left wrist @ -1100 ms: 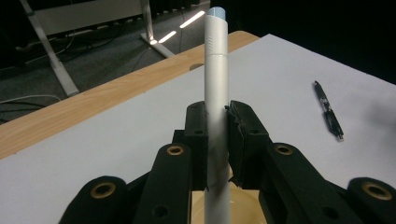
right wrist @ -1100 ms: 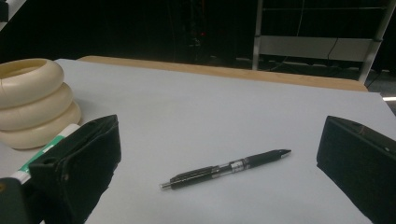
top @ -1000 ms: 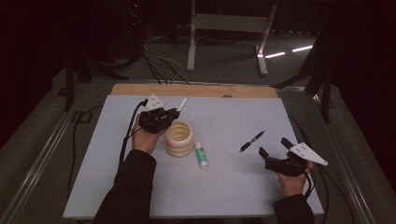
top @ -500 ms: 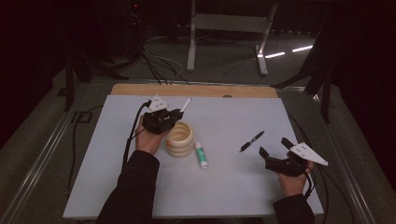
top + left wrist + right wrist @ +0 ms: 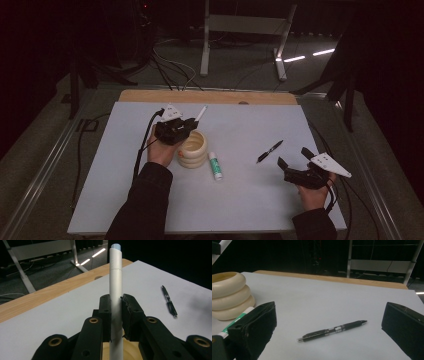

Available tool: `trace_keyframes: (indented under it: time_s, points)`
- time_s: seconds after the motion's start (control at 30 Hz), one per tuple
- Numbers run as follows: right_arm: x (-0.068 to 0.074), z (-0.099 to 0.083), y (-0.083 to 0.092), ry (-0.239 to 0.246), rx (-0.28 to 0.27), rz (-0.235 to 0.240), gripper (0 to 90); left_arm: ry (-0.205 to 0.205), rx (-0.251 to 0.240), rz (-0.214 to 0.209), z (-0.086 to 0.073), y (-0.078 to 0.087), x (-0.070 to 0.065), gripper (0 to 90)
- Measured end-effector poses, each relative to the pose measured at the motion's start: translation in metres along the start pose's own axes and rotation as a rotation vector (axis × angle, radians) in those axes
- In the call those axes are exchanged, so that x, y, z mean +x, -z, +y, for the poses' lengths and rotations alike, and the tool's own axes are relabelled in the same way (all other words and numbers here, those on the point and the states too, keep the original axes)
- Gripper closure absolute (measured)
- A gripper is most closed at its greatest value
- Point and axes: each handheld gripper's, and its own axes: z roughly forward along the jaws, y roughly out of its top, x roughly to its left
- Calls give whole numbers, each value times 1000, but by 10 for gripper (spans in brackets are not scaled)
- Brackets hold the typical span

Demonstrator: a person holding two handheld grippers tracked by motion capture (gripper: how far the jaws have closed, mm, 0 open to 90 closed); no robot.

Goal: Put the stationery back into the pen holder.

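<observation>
White pen (image 5: 115,290) clamped in left gripper (image 5: 192,122) above one ribbed cup (image 5: 192,150); right gripper (image 5: 295,161) gapes near one black pen (image 5: 269,151), one glue stick (image 5: 215,165).

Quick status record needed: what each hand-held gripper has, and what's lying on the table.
left hand-held gripper: shut on white cylindrical marker, above cream ribbed ring-shaped holder
right hand-held gripper: open, nothing between its jaws, facing black click pen
white glue stick with green label: lying flat beside holder
surface: white tabletop with wooden far edge
</observation>
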Motion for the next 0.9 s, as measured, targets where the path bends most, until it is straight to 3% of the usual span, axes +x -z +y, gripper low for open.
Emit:
trace_keyframes:
  time_s: [0.9]
  points:
    - [0, 0, 0, 2, 0, -2, 0, 18, -11, -18, -10, -6, -5, 792]
